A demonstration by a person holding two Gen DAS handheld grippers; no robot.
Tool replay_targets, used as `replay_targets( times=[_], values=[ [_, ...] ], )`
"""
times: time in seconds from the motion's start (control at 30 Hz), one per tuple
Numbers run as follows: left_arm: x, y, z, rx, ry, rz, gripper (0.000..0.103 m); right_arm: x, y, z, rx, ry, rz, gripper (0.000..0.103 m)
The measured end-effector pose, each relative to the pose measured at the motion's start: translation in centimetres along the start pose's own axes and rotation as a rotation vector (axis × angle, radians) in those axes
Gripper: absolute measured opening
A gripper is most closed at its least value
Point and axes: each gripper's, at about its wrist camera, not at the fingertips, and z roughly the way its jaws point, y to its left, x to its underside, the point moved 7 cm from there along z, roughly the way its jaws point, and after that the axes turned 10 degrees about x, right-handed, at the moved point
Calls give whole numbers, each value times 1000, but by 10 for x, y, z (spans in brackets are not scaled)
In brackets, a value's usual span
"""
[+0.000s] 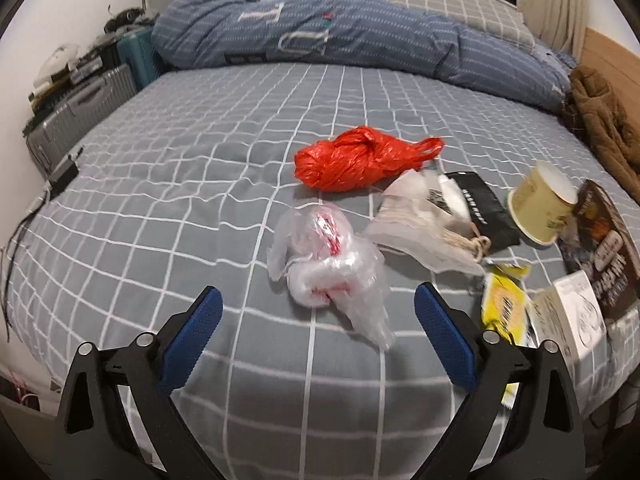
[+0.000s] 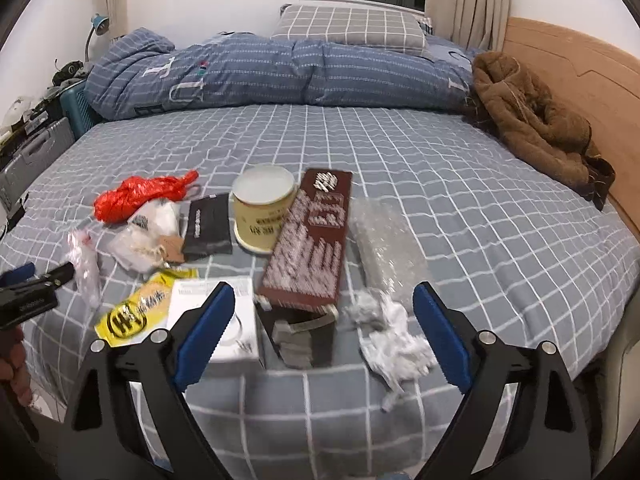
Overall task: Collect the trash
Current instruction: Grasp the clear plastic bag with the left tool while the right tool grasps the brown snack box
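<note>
item: clear plastic bag (image 1: 328, 268), crumpled, with red print, lying on the bed (image 1: 160, 184) with its long axis running from about 11 o'clock to 5 o'clock in the left wrist view; it sits dead ahead at 12 o'clock of the left gripper (image 1: 318, 312), its near tail reaching into the gap between the blue pads, no pad touching it. left gripper: jaws spread wide, nothing held. item: crumpled white paper (image 2: 394, 336), ahead of the right gripper (image 2: 324, 312) at roughly 1 o'clock, lying just inside the right-hand pad, untouched as far as can be seen. right gripper: jaws likewise spread wide, empty. other trash, in a band across the bed: red plastic bag (image 1: 360, 160) at 12 o'clock beyond the clear bag; paper cup (image 2: 264, 208) on its side; brown box (image 2: 310, 240), long axis pointing away at 12 o'clock, its near end between the right gripper's pads; yellow packet (image 2: 136, 312) at 10 o'clock of the right gripper. judgement: the left hand is nearer the clear bag, the right nearer the paper; each would need a short advance before closing.
</note>
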Motion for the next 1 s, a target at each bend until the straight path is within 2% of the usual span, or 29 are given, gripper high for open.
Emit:
replay_targets(
  times=[0.1,0.27,0.47,0.6,0.73,1.0],
  values=[
    [-6,2,12,-9,2,-5,91,-5,5,10,16,3,-4,85],
    [-12,3,26,-17,13,-1,84,-7,8,31,11,44,21,78],
    [-10,2,39,9,51,-15,70,-2,10,46,10,88,25,58],
    [-7,-4,41,4,59,27,61,1,13,47,0,92,20,46],
    [-6,-4,40,5,59,30,56,2,11,46,2,83,24,44],
    [-8,-4,28,17,48,17,55,-5,8,32,-1,38,22,42]
  ],
)
